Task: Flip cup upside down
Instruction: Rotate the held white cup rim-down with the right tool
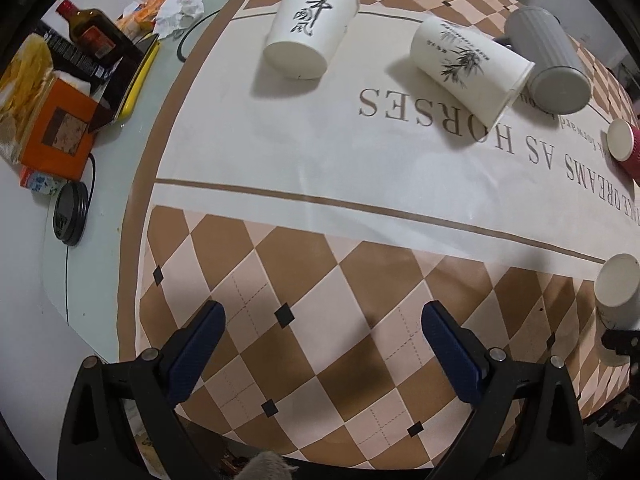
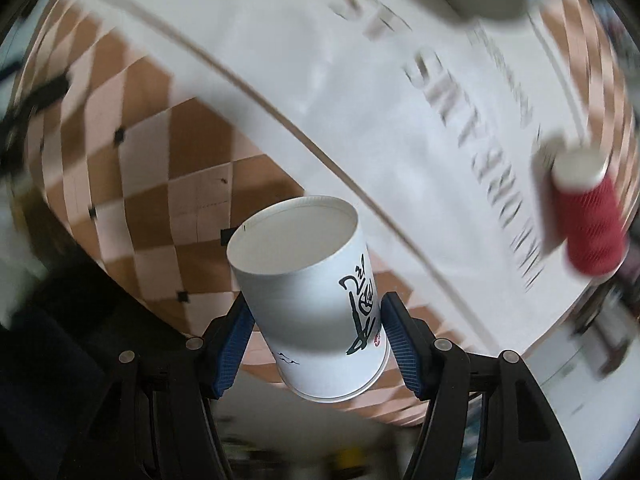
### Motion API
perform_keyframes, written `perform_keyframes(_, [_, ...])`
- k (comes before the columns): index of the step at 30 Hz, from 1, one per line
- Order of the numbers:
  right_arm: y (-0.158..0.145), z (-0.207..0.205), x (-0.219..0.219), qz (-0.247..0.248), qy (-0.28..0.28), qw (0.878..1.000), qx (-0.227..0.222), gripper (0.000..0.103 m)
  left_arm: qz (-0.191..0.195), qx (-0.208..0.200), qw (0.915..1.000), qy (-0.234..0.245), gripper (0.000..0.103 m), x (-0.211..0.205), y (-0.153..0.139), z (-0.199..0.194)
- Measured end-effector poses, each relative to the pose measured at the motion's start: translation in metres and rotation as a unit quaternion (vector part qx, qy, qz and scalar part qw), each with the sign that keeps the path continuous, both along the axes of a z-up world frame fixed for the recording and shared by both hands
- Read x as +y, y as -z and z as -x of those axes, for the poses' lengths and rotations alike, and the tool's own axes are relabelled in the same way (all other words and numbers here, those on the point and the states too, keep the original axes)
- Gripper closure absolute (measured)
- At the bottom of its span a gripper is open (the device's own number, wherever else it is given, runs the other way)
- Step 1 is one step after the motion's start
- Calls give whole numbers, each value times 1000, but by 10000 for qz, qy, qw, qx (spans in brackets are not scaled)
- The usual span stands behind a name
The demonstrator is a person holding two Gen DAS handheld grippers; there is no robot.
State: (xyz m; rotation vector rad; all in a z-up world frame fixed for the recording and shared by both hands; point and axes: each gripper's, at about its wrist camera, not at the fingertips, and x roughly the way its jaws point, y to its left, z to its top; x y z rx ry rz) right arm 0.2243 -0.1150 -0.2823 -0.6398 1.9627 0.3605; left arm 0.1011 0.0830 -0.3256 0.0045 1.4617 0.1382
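Seen first from the left wrist, the left gripper [image 1: 322,344] sits at the bottom of the frame, jaws wide apart and holding nothing, above a brown-and-cream diamond tablecloth [image 1: 320,360]. Higher up, on the cloth's white band, a calligraphy cup [image 1: 310,26] and a grey ribbed cup [image 1: 550,58] stand base-up, while a bamboo-print cup [image 1: 468,66] leans between them. From the right wrist, the right gripper [image 2: 316,340] is clamped on a white paper cup [image 2: 312,292] at lower centre, black brush lettering on its side, flat base pointing away, rolled rim nearest the camera. A blurred red cup [image 2: 588,224] sits at the right edge.
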Motion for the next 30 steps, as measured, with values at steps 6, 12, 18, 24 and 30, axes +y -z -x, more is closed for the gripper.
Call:
perform_keyframes(6, [11,-20,-35,-105,1603,9864,343,37,24,1,9999,165,3,-24,-3,6])
perform_keyframes(12, [18,-34,-51,-166,2459,9684,396,37,14,18,9995,321,3,-45,-7,12])
perform_keyframes(18, [23,-40,-44,-141,2148,9757,418,21,26,56,9990,438,3,-61,-9,16])
perform_keyframes(24, [-2,-49,-28,-275,1519,9880,-43,27,18,100,9987,496,3,-72,-9,17])
perform_keyframes(30, [-25,-48,-21,-640,1647,9816,-726,44,131,127,9987,469,3,-79,-9,18])
